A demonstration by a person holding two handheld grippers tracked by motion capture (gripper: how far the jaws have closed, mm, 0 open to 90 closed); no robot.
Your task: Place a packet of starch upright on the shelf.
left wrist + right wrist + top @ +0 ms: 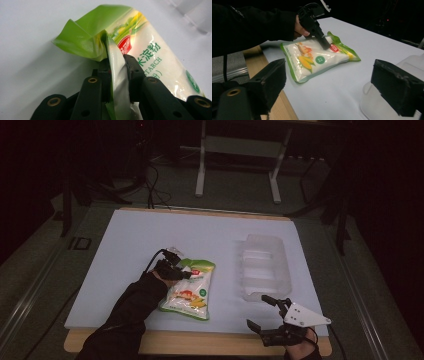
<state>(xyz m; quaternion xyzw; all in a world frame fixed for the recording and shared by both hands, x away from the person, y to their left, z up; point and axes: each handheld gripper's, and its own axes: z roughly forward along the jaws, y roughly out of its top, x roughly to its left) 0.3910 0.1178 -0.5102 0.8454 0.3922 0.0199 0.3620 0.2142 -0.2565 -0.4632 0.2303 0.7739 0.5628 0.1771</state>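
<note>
On the white table top (130, 250), seen from the high view, the left gripper (181, 270) sits a little to the nine o'clock side of centre, reaching in from the seven o'clock corner on a dark sleeve (132, 312). Its jaws are clamped on the upper left edge of the starch bag (191, 290), a green-bordered pouch with a corn picture and a red label. In the left gripper view the pinch is plain: a fold of the bag's film (117, 75) stands pressed between the two black jaws, and the green top seal (82, 40) crumples upward at twelve o'clock above them. The rest of the bag lies flat on the table, running toward five o'clock from the grip.

To the three o'clock side of the bag, well apart from it, stands a clear plastic container (265, 265).

At five o'clock, near the table's front edge, the right gripper (262, 312) hovers with its jaws spread wide apart and nothing between them; its far jaw is just beside the container's near rim. In the right gripper view the bag (317, 60) lies at eleven o'clock beyond those open jaws.
</note>
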